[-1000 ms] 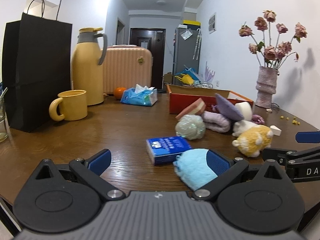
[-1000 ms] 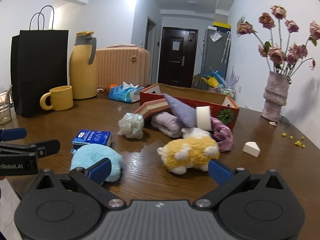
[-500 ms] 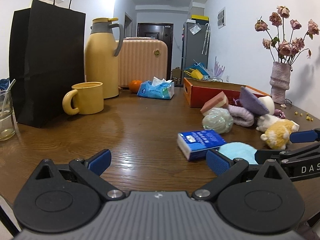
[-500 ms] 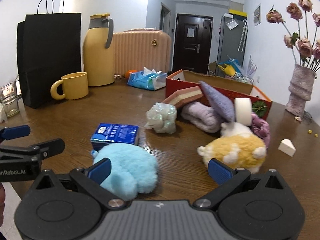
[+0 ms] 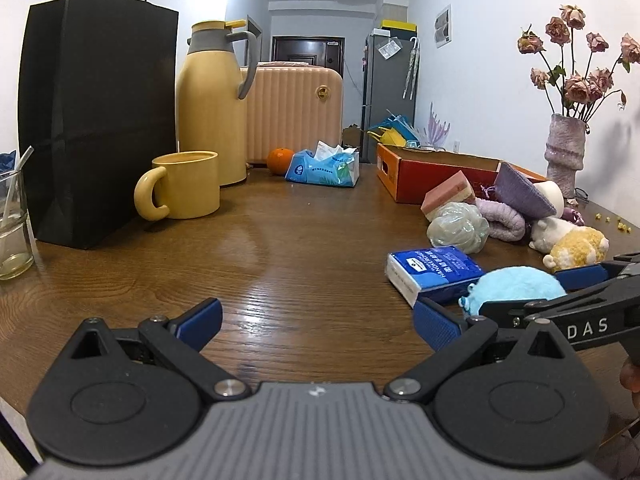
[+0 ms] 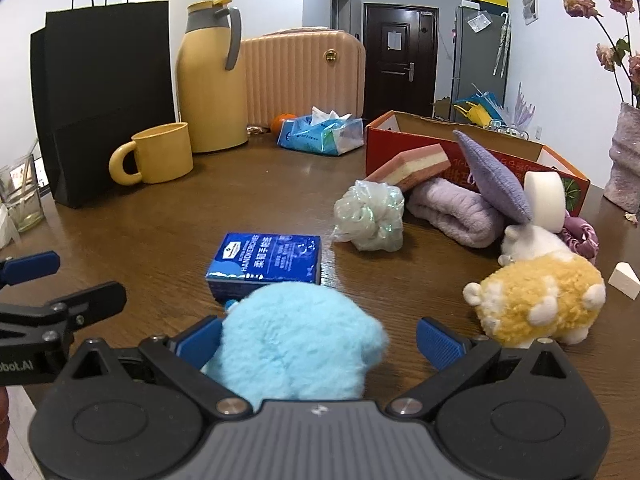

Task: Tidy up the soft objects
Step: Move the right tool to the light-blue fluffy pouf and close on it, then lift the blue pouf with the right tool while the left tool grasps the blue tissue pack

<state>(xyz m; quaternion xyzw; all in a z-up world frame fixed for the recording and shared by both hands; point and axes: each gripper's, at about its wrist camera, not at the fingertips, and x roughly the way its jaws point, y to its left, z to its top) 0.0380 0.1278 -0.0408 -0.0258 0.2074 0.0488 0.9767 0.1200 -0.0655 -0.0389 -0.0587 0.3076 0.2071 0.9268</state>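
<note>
A light blue plush toy (image 6: 298, 340) lies on the wooden table between the open fingers of my right gripper (image 6: 320, 338); it touches the left finger and the right finger stands apart. It also shows in the left wrist view (image 5: 516, 288). My left gripper (image 5: 318, 320) is open and empty over bare table to the left. A blue tissue pack (image 6: 266, 262) lies just beyond the plush. A yellow plush (image 6: 540, 304), a mesh sponge (image 6: 370, 216), a lilac towel (image 6: 452, 212), a pink sponge (image 6: 416, 164) and a purple cloth (image 6: 492, 176) lie before the red box (image 6: 384, 144).
A black paper bag (image 5: 96, 128), a yellow jug (image 5: 212, 104), a yellow mug (image 5: 184, 190) and a glass (image 5: 12, 232) stand on the left. A tissue packet (image 5: 324, 164) and an orange (image 5: 280, 159) lie at the back. A vase (image 5: 564, 156) stands far right.
My right gripper has moved left and forward so the blue plush now sits between its fingers. My left gripper has drawn away to the left, off the plush.
</note>
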